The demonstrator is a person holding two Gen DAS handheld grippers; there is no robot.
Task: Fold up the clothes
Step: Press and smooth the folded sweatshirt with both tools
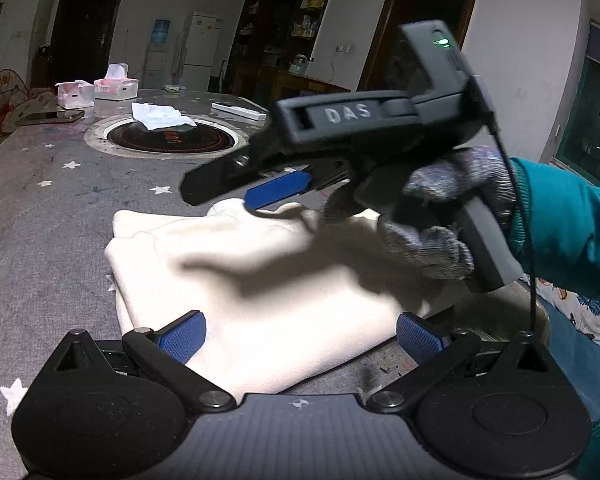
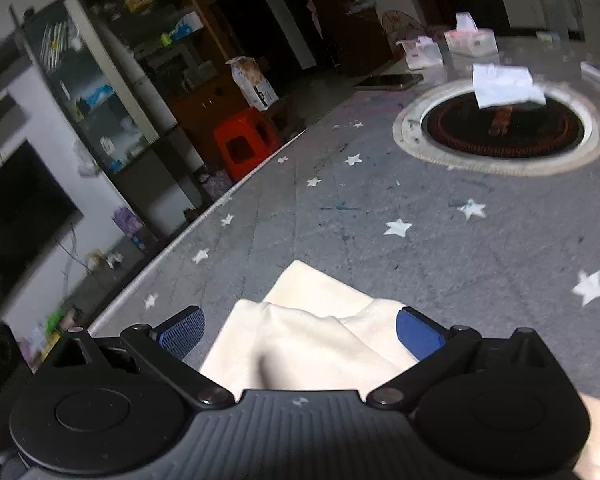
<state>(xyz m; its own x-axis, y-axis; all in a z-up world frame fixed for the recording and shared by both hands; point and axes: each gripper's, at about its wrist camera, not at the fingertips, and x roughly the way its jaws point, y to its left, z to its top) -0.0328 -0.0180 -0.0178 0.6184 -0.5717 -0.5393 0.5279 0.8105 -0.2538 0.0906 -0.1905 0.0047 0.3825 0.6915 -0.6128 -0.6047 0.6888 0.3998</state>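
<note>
Lying folded on star-print grey table (image 1: 40, 200): soft cream garment (image 1: 236, 280); left gripper (image 1: 300, 332) and right gripper (image 2: 300, 332) jaws spread, released.

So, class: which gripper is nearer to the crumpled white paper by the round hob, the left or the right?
Right. The right gripper reaches over the cream garment's far edge towards the paper; the left gripper sits at its near edge.

The folded garment (image 1: 236, 272) lies on the near part of the table (image 1: 40, 200). Beyond it, at mid-table, sits a round inset burner (image 1: 172, 140) with a crumpled cloth (image 1: 160, 116) on its far rim. Farther left, near the far edge, stand two tissue boxes (image 1: 114, 86) side by side, with a phone (image 1: 54, 117) lying just nearer. A refrigerator (image 1: 200, 46) stands behind the table.
</note>
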